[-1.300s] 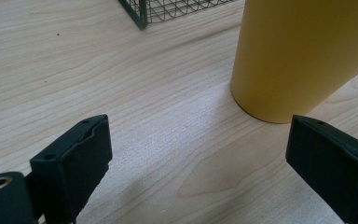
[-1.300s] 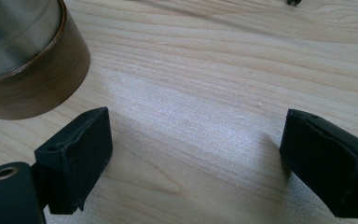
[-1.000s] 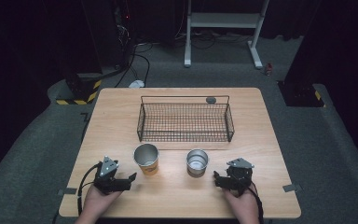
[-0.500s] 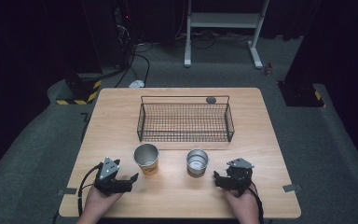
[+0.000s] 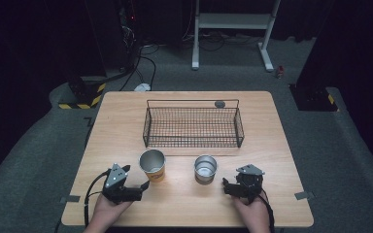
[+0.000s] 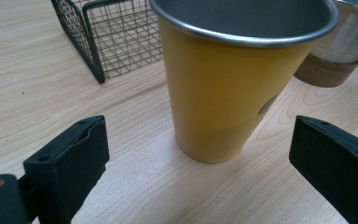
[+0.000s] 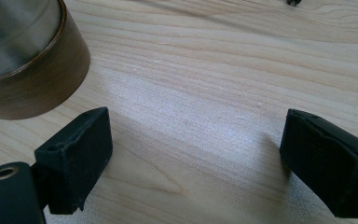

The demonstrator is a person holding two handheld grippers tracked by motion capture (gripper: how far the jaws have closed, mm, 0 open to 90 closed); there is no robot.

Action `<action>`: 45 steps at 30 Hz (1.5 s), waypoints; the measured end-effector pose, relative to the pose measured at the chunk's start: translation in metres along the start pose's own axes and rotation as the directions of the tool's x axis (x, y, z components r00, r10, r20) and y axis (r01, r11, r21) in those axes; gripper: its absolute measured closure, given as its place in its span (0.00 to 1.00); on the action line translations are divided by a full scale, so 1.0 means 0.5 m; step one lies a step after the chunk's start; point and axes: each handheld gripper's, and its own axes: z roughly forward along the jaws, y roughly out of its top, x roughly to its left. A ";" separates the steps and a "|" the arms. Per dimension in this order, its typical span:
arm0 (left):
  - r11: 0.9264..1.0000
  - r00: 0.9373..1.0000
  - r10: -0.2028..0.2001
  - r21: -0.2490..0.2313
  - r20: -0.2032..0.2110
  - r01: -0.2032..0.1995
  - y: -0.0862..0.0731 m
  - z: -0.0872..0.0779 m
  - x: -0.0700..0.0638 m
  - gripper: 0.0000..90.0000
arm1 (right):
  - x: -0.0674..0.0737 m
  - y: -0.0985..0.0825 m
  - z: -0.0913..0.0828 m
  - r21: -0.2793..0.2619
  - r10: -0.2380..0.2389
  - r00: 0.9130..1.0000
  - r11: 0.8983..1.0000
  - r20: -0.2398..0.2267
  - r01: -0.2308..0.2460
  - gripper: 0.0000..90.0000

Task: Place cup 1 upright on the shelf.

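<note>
The yellow cup (image 6: 235,88) stands upright on the tabletop (image 5: 272,126), near my edge and a bit to the left, and it has a shiny metal rim. My left gripper (image 5: 144,185) sits low just beside it, pointing at it. In the left gripper view I see its jaws spread wide apart, one on each side of the cup's bottom, with bare wood between them and the cup. They hold nothing and touch nothing. To the right of the yellow cup stands the silver cup (image 5: 205,168), shorter, with a brown band around its foot. The two cups are close but apart. My right gripper (image 5: 226,186) rests just beside the silver cup on its right. In the right gripper view its jaws are wide apart too, with only bare wood between them, and the silver cup's brown foot sits off to the upper left, a little past one jaw. Nothing stands between either gripper and its cup. Behind the cups, in the middle of the tabletop, is a black wire basket (image 5: 193,127). A small dark round thing (image 5: 219,103) lies past the basket's far side; I cannot tell what it is.
</note>
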 end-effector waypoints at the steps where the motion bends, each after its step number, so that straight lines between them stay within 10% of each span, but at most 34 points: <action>1: 1.000 1.000 0.004 -0.003 0.000 -0.004 0.001 0.000 -0.001 0.06 | 0.000 0.000 0.000 0.001 0.000 1.000 1.000 0.000 0.000 0.10; 34: 1.000 0.998 0.001 -0.001 0.067 -0.001 0.042 0.064 -0.019 0.02 | 0.000 0.000 -0.001 0.002 -0.003 1.000 1.000 -0.004 0.003 0.10; 45: 0.997 0.994 -0.026 -0.066 0.106 0.033 0.050 0.079 -0.019 0.03 | 0.001 -0.001 -0.001 0.001 -0.002 1.000 1.000 -0.002 0.002 0.10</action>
